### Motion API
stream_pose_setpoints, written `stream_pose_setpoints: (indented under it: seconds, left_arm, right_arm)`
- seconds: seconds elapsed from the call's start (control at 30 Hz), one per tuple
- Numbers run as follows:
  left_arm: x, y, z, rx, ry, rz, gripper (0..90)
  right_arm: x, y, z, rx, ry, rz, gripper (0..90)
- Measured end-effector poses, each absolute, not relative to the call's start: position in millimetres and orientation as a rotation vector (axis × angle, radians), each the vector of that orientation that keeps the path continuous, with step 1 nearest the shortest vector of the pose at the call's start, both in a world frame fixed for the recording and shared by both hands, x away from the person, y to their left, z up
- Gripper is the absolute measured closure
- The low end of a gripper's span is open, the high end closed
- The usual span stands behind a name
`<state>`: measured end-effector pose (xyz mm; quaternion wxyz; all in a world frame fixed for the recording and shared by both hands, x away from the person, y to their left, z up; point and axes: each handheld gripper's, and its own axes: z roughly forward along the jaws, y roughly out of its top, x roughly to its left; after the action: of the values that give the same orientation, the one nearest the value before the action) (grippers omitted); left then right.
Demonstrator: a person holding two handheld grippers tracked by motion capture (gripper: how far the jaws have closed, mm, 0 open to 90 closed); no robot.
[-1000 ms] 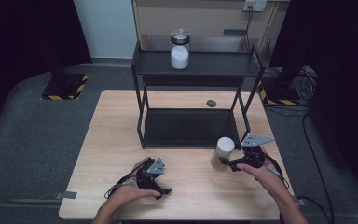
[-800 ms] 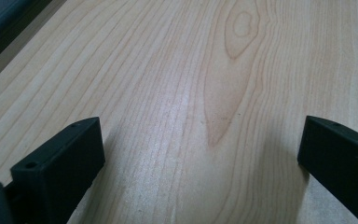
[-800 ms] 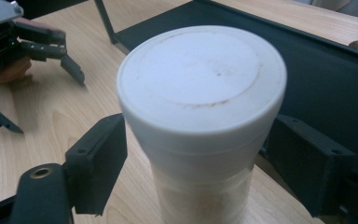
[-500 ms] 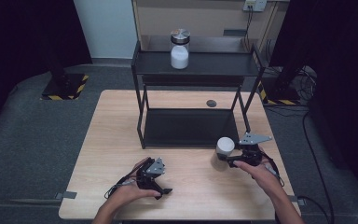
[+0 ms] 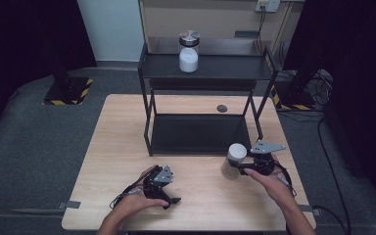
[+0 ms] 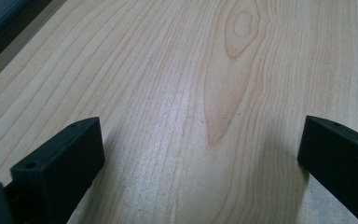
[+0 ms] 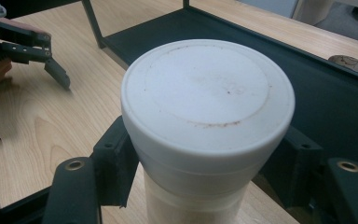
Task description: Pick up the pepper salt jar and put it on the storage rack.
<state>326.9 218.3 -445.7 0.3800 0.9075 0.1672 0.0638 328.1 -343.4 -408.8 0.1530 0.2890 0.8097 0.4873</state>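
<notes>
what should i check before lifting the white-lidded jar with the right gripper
1. Right gripper fingers clamp the white-lidded jar just under its lid, having just closed: ok
2. Jar upright on the wooden table: ok
3. Lid fully seated: cannot tell
4. Black shelf rack lower shelf bare: ok
5. Left gripper open, resting apart from the jar: ok
6. Top shelf holds a metal-lidded jar, room beside it: ok

The table (image 5: 127, 147) was pale wood with visible grain; the jar's white lid (image 7: 207, 93) looked smooth, matt plastic, slightly stained.
</notes>
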Motion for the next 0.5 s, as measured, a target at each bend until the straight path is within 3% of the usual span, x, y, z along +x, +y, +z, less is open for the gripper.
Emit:
stream_pose_setpoints:
  seconds: [0.5]
  left_arm:
    - [327,218,-446,2.316,0.427,0.163,0.0]
  right_arm:
    - [323,-346,-397,0.81,2.296,1.456,35.6]
